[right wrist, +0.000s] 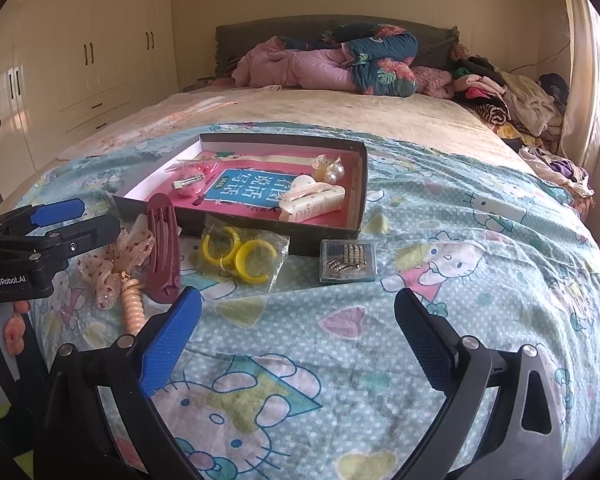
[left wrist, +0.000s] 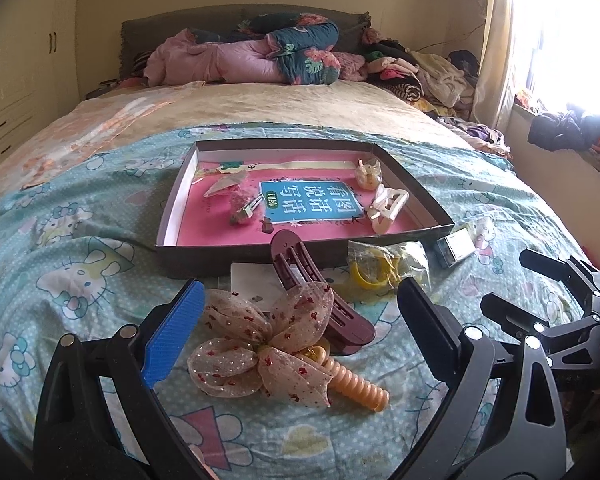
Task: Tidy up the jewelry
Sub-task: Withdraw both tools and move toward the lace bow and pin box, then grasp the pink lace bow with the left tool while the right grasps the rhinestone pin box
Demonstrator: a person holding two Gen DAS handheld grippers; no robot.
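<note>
On the bed, a shallow box point(right wrist: 360, 188) lies on the cartoon-cat sheet point(right wrist: 480, 280) and serves as the tray for the jewelry — the job looks partly done. Inside it already rest a white claw clip point(right wrist: 312, 198), a small bagged pearl piece point(right wrist: 330, 170) in the far corner, a silver snap clip point(right wrist: 188, 182) with something pink beside it, and a clear packet point(left wrist: 224, 186) toward the far left.

Still outside, just before the near wall of the box: a maroon clip point(left wrist: 320, 292), a gauze bow point(left wrist: 268, 340) with an orange spiral tie point(left wrist: 358, 386) touching it, a white card point(left wrist: 252, 284) under the clip, a bag of yellow hoops point(right wrist: 240, 256), and a small clear case point(right wrist: 348, 266) of sparkly pieces. So roughly half seems left.

The left gripper point(left wrist: 300, 344) is spread wide, its fingers either side of the bow and pinching nothing; by my reading the bow is the next pick. The right gripper point(right wrist: 298, 340) is spread too, empty, over bare sheet near the case.

In the way: the bow overlaps the maroon clip and the tie, so lifting one may drag the others. The soft, rumpled sheet gives little firm backing. Farther off — rolled quilts point(right wrist: 332, 62), a heap of clothes point(right wrist: 508, 92) and a wardrobe point(right wrist: 84, 52), none obstructing.
</note>
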